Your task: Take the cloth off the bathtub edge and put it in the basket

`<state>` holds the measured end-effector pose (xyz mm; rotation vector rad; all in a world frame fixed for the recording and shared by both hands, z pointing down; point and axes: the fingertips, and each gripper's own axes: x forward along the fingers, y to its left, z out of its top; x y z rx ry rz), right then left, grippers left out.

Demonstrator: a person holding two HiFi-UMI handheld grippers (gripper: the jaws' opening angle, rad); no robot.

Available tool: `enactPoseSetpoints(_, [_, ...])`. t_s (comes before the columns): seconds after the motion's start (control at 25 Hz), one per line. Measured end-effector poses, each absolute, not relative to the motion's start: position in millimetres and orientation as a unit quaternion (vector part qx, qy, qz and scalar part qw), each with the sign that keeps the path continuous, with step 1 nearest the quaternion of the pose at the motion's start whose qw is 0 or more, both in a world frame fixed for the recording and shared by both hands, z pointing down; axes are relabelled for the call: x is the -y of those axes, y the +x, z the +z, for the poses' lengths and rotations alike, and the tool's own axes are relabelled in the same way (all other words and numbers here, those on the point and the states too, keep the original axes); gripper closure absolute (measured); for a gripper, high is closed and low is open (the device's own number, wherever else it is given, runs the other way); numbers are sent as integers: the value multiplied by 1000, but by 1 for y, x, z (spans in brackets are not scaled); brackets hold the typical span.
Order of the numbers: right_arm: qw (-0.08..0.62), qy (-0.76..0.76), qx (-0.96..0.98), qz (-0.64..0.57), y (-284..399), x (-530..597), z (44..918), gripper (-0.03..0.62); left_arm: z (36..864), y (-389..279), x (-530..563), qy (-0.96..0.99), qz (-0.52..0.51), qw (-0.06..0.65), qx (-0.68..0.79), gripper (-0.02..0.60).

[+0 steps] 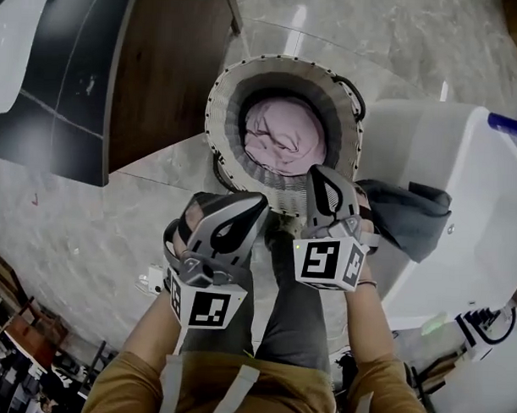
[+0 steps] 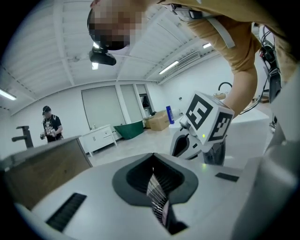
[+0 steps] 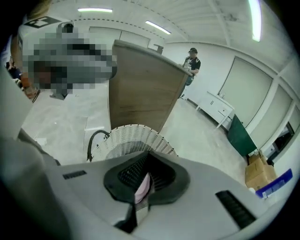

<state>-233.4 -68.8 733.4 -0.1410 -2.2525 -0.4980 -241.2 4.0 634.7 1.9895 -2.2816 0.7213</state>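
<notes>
The pink cloth [image 1: 282, 134] lies bunched at the bottom of the round woven basket [image 1: 224, 99], so that piece looks to be already delivered. Both grippers hang on the person's side of the basket. The right gripper [image 1: 329, 183] has its tip over the near rim, while the left gripper [image 1: 237, 207] sits just short of it. Both sets of jaws are pressed together and hold nothing. Only a thin slit shows between each pair, with pink visible through the right one and basket weave through the left.

A dark grey cloth [image 1: 406, 217] is draped over the edge of the white bathtub [image 1: 462, 183], just to the right of the right gripper and level with it. It seems to spread mostly sideways along the edge. The right hand is clearly nearer, and if this cloth goes next, the move would be a short swing right with the jaws opened first. Nothing stands between them. A wooden cabinet [image 1: 166, 63] rises beyond the basket on the left, well out of the way.
</notes>
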Motion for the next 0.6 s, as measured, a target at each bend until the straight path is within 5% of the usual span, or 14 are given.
enactPoseSetpoints(0.6, [341, -32, 920, -190, -166, 34, 466, 589, 408, -177, -16, 649, 219, -58, 726, 575])
